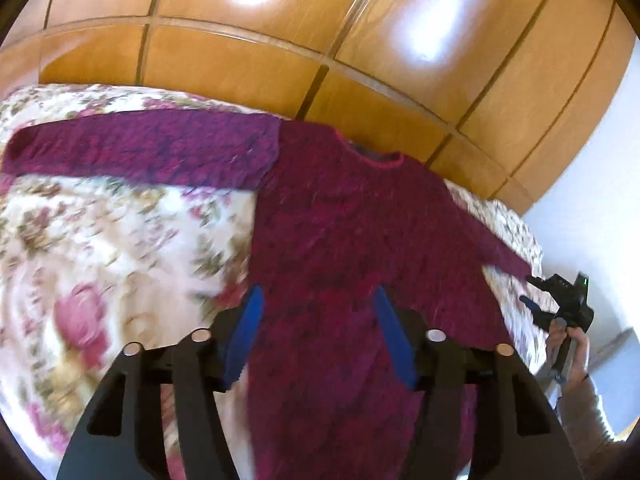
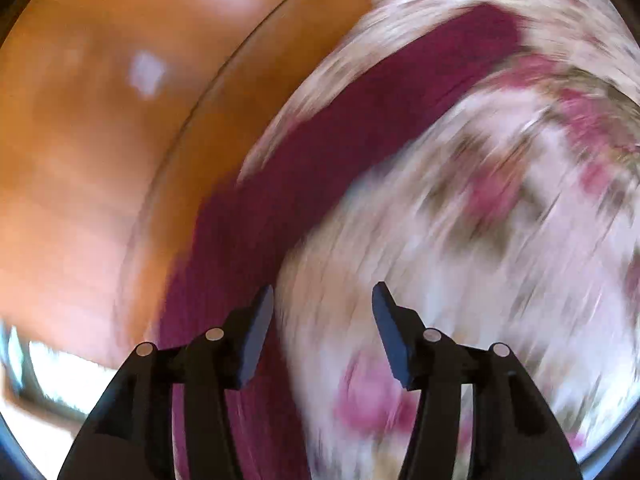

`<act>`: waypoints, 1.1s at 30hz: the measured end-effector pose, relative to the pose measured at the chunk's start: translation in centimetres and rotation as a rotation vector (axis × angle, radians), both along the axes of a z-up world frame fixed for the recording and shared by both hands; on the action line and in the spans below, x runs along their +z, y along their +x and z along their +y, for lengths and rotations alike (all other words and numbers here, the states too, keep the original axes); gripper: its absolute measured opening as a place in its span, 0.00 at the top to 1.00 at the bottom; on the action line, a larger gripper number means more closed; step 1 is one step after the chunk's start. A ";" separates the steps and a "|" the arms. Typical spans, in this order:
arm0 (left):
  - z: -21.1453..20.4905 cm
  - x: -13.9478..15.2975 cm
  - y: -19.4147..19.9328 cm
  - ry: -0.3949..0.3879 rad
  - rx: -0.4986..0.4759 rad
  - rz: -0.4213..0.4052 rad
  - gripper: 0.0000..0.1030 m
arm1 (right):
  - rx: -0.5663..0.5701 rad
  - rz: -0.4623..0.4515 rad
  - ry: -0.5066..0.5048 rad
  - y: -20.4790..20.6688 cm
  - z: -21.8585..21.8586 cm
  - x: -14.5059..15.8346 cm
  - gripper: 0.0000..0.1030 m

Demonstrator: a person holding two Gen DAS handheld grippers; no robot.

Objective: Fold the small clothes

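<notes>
A dark magenta knitted sweater (image 1: 352, 232) lies flat on a floral bedspread (image 1: 100, 248), neck away from me and one sleeve (image 1: 140, 148) stretched out to the left. My left gripper (image 1: 318, 300) is open and empty above the sweater's lower body. My right gripper (image 2: 322, 296) is open and empty; it also shows in the left wrist view (image 1: 560, 304), held in a hand at the bed's right edge near the other sleeve. The right wrist view is blurred and shows that sleeve (image 2: 340, 128) running up and to the right across the bedspread (image 2: 480, 240).
A glossy wooden wardrobe (image 1: 320, 20) stands right behind the bed. A white wall (image 1: 600, 200) is on the right. The bed's right edge (image 1: 524, 240) is close to the sweater's right sleeve.
</notes>
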State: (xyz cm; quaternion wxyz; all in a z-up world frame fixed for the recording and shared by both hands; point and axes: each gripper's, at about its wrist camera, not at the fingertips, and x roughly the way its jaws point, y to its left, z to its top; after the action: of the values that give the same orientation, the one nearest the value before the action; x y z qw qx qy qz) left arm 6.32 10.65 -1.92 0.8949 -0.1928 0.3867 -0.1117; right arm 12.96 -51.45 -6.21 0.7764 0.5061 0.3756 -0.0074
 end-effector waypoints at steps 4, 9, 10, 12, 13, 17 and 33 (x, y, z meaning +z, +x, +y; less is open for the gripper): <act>-1.9 -2.0 3.2 0.018 -0.007 0.074 0.44 | -0.225 0.080 -0.024 3.4 -5.5 -2.2 0.45; -3.4 -3.8 4.6 0.084 -0.023 0.123 0.44 | -0.291 0.106 -0.017 6.7 -7.9 -4.7 0.48; -3.3 -4.3 4.7 0.085 -0.023 0.134 0.44 | -0.302 0.104 -0.024 7.0 -8.6 -4.8 0.50; -3.3 -5.0 4.6 0.083 -0.018 0.153 0.44 | -0.307 0.117 -0.050 8.0 -10.3 -4.9 0.58; -3.2 -5.3 4.5 0.082 -0.019 0.160 0.44 | -0.298 0.135 -0.069 8.9 -10.5 -4.8 0.62; -3.6 -5.5 4.3 0.109 -0.019 0.151 0.44 | -0.231 0.183 -0.244 10.2 -11.2 -3.2 0.88; -0.4 -3.2 3.6 -0.116 0.002 0.095 0.44 | 0.397 -0.310 -0.460 16.1 16.9 11.8 0.91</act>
State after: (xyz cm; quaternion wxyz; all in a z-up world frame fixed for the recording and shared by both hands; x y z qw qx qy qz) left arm 9.94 10.23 -5.15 0.8630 -0.2498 0.4213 -0.1240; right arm 29.01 -34.56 5.62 0.9043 0.2298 0.3329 0.1366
